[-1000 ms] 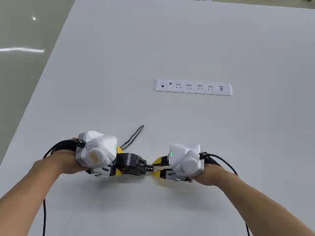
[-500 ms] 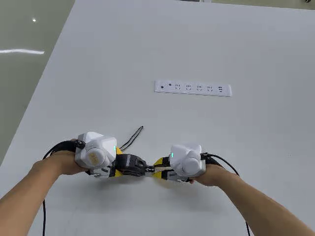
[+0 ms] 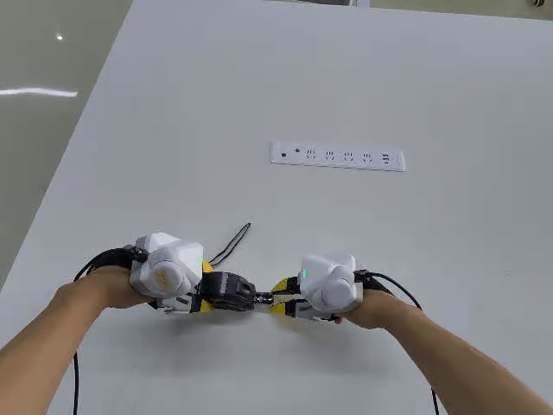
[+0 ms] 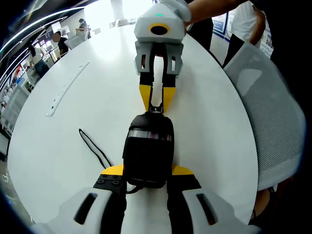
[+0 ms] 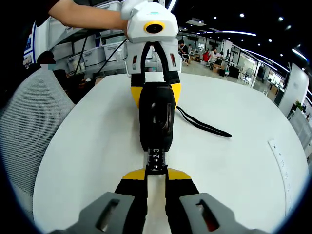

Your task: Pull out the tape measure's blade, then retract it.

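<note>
Black tape measure (image 3: 229,290), black blade (image 5: 156,158) with white numerals, yellow fingers (image 5: 134,175), white table (image 3: 259,86) and power strip (image 3: 337,156).

Head view high, facing forward and down over white table (image 3: 259,86), left gripper view low, close behind tape measure (image 4: 147,151), facing right gripper (image 4: 157,100) at upper centre, right gripper view opposite, facing left gripper (image 5: 155,92), all three share the tape measure.

Right tool (image 5: 156,175) pinches tape measure's blade (image 5: 156,157).
</note>
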A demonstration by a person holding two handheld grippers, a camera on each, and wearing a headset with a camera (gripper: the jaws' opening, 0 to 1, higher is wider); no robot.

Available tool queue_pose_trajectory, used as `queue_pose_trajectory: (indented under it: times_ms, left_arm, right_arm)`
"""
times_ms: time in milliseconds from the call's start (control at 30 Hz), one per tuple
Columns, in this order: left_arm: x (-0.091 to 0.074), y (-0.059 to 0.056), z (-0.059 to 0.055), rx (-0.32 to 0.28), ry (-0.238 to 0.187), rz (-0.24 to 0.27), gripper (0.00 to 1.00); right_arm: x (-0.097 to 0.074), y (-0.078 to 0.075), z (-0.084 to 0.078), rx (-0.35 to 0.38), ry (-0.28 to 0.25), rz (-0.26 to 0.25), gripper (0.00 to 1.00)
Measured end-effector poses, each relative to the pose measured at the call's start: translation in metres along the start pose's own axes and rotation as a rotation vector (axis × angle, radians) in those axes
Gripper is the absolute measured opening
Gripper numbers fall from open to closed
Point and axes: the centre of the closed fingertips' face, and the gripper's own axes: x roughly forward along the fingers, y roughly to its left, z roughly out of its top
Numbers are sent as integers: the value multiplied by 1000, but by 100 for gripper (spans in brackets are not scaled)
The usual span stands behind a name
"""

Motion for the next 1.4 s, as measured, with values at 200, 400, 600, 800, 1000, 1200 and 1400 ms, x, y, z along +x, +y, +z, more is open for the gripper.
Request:
queue_pose_trajectory:
  times_ms: [200,400,600,800,1000,1200,1400]
  left_arm:
    - [0,0,0,-1,-1,0,27]
    - [1,0,-1,-2,-1,0,28]
    - [1,0,0,-1,-2,-2,28]
    - [1,0,0,0,-4,-2,28]
    - [1,0,0,0,-4,-2,28]
    - [1,-1,1,0,-5,-2,28]
    - [0,-1,1,-1,-7,-1,28]
  right_arm:
    - [-1,0,-1,5,0,0,11]
    - [-2,0,-1,-2,1,0,11]
    - [-4,0,-3,-3,3,0,11]
    - [-6,0,-5,-10,8,-2,11]
    - [-9,0,-7,-10,11,-1,11]
    - [-12,0,-8,-12,13,-3,11]
    - [-14,0,-10,-16,15,-3,11]
